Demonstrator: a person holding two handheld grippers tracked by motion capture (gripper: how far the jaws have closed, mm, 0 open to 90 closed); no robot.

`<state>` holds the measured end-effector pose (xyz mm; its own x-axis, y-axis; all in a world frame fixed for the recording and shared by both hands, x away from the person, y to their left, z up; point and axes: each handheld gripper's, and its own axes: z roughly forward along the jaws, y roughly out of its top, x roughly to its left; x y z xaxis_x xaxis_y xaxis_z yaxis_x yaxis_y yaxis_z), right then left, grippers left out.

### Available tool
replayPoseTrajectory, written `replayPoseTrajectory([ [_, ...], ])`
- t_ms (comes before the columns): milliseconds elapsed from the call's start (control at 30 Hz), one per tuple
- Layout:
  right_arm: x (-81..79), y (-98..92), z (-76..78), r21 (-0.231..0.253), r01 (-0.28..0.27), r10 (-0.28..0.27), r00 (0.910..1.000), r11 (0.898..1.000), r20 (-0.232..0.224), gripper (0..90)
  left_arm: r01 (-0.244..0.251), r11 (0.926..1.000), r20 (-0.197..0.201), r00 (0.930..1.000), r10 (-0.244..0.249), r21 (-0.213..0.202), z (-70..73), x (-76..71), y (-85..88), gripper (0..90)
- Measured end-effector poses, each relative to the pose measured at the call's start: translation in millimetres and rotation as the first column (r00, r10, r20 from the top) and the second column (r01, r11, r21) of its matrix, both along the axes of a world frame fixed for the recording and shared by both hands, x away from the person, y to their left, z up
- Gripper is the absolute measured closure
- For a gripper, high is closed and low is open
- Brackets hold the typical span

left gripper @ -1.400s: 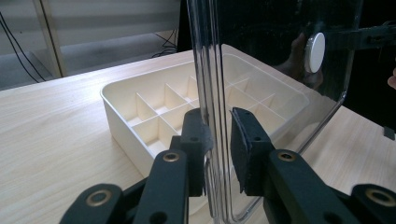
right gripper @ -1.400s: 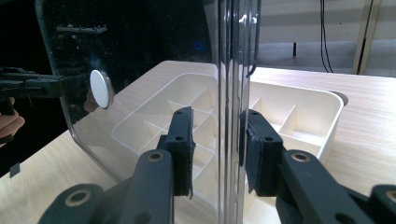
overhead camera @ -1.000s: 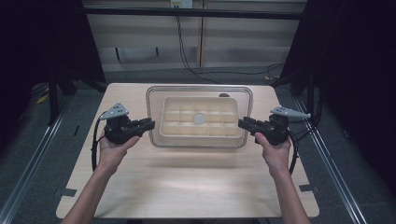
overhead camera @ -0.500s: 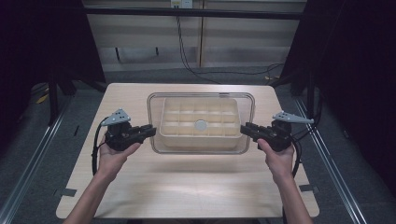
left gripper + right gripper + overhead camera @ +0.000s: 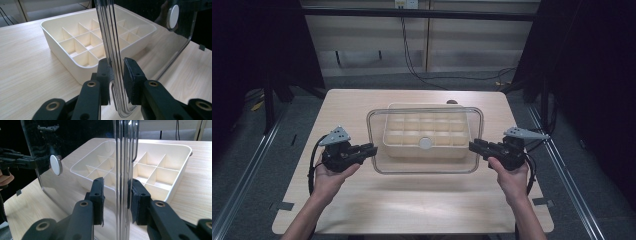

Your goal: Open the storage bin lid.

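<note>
A clear plastic lid (image 5: 427,166) with a white round knob (image 5: 425,144) hangs level over a cream box (image 5: 427,125) divided into several compartments. The lid sits shifted toward the person, so the box's far edge shows beyond it. My left gripper (image 5: 370,150) is shut on the lid's left rim, and my right gripper (image 5: 473,146) is shut on its right rim. In the left gripper view the rim (image 5: 113,50) runs between the pads of the left gripper (image 5: 116,75). In the right gripper view the lid's edge (image 5: 123,157) stands between the pads of the right gripper (image 5: 116,195), with the box (image 5: 160,167) behind.
The box stands on a light wooden table (image 5: 412,205). Metal rails run along the floor on both sides of it. Cables hang against the wall behind. Dark curtains stand at left and right.
Both hands have drawn the lid toward the person. It covered the whole box before; now the box's far edge shows beyond the lid.
</note>
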<state>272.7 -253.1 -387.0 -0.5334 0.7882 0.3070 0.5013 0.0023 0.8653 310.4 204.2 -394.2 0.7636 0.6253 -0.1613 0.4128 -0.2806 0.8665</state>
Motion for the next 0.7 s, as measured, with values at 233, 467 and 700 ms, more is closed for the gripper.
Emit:
replayPoseTrajectory([
  [233, -9.6, 1.8, -2.3, 0.001, -0.015, 0.015, 0.9999, 1.000, 0.006, 68.4, 0.007, 1.0000, -0.001, 1.0000, -0.007, 0.003, -1.9, -7.5, 2.8, 76.0],
  [467, -17.3, 0.9, -7.2, -0.007, -0.016, 0.016, 0.9998, 1.000, -0.007, 68.4, 0.016, 0.9997, -0.003, 0.9999, -0.016, 0.017, -3.4, -13.2, 1.3, 76.0],
  [700, -25.9, 1.6, -10.9, -0.010, -0.018, 0.018, 0.9998, 1.000, -0.012, 68.5, 0.023, 0.9994, -0.008, 0.9997, -0.023, 0.027, -6.9, -19.4, 2.1, 76.0],
])
